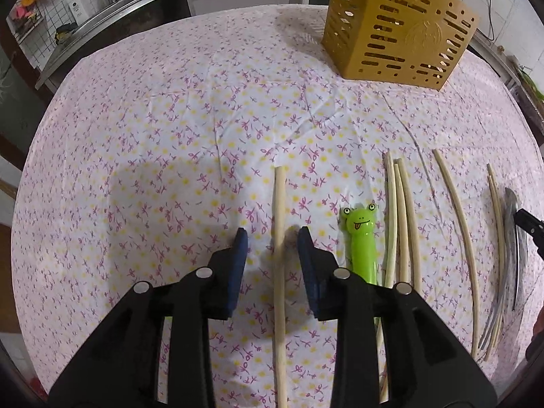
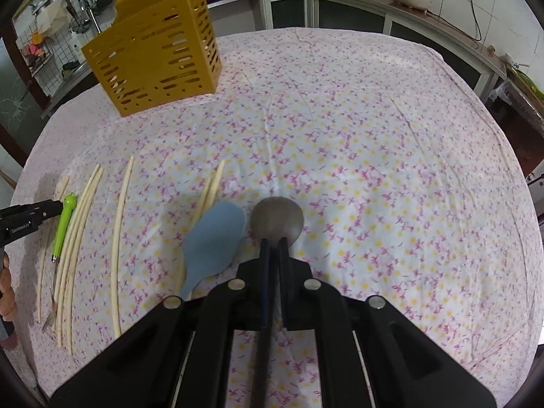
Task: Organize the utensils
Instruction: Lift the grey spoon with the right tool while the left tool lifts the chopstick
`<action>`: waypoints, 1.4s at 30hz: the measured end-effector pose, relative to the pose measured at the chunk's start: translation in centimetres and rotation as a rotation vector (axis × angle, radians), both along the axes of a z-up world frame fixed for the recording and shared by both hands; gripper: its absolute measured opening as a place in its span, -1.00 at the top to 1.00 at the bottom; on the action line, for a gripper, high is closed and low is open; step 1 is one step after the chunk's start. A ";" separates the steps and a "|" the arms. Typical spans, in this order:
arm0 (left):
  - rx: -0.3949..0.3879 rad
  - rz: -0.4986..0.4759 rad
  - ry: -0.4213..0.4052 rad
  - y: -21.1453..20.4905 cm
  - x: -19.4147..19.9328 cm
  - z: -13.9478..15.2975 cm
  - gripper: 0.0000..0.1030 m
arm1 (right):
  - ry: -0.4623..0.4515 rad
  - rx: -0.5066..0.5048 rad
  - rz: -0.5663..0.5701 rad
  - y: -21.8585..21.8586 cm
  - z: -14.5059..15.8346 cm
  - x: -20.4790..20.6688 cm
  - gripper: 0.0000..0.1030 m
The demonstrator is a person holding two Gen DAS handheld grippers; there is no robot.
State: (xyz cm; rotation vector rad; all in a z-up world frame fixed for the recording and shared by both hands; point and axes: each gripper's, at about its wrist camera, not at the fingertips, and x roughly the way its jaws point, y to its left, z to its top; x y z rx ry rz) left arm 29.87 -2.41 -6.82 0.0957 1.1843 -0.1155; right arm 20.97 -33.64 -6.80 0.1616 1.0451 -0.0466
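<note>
A chopstick (image 1: 279,238) is straddled by the parted left gripper (image 1: 272,238), ungrasped; closing is needed. A metal spoon (image 2: 277,219) is clenched by the right gripper (image 2: 273,248).

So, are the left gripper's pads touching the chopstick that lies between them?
Apart. The left wrist view shows the chopstick lying on the tablecloth between the left gripper's open pads, with cloth visible on each side of it.

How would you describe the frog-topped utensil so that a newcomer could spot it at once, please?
Start at the yellow slotted holder on the floral tablecloth, then come down to the row of pale chopsticks. Among them lies the frog-topped utensil: the only bright green piece, with a cartoon face.
</note>
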 end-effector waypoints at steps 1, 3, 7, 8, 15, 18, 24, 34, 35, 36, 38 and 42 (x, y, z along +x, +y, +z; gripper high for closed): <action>-0.002 0.001 0.003 -0.1 0.2 0.0 0.42 | 0.008 -0.001 -0.001 -0.1 0.0 0.1 0.89; -0.001 -0.001 0.009 -0.4 0.2 -0.1 0.43 | 0.024 -0.007 0.002 -0.2 -0.2 0.3 0.88; 0.007 -0.001 0.012 -0.6 0.5 -0.2 0.45 | 0.043 -0.023 0.013 0.0 -0.1 0.8 0.88; 0.012 -0.004 0.012 -0.8 0.5 -0.1 0.45 | 0.049 -0.024 0.017 0.1 -0.1 0.9 0.86; 0.000 -0.006 0.020 -0.6 1.1 -0.4 0.45 | 0.075 -0.005 0.005 0.3 -0.2 1.1 0.69; 0.009 -0.014 0.016 -0.7 1.0 -0.5 0.44 | 0.090 -0.003 0.015 0.5 -0.8 1.2 0.37; 0.002 -0.017 0.020 -0.6 0.8 -0.7 0.44 | 0.084 -0.001 0.002 0.2 -0.8 1.5 0.41; 0.015 -0.001 0.006 0.4 1.0 -0.4 0.89 | 0.059 -0.009 0.004 0.0 -0.6 1.1 0.82; 0.015 0.001 0.004 0.5 0.9 -0.4 0.91 | 0.055 -0.009 0.005 0.0 -0.6 1.0 0.82; 0.010 0.006 0.002 0.6 0.8 -0.3 0.91 | 0.046 -0.007 0.004 0.0 -0.5 0.9 0.82; 0.000 0.012 -0.003 0.9 0.5 0.0 0.91 | 0.025 -0.012 0.004 0.1 -0.1 0.5 0.82; -0.014 0.014 -0.026 1.2 -0.1 0.5 0.91 | -0.052 0.003 -0.003 0.1 1.2 -0.5 0.82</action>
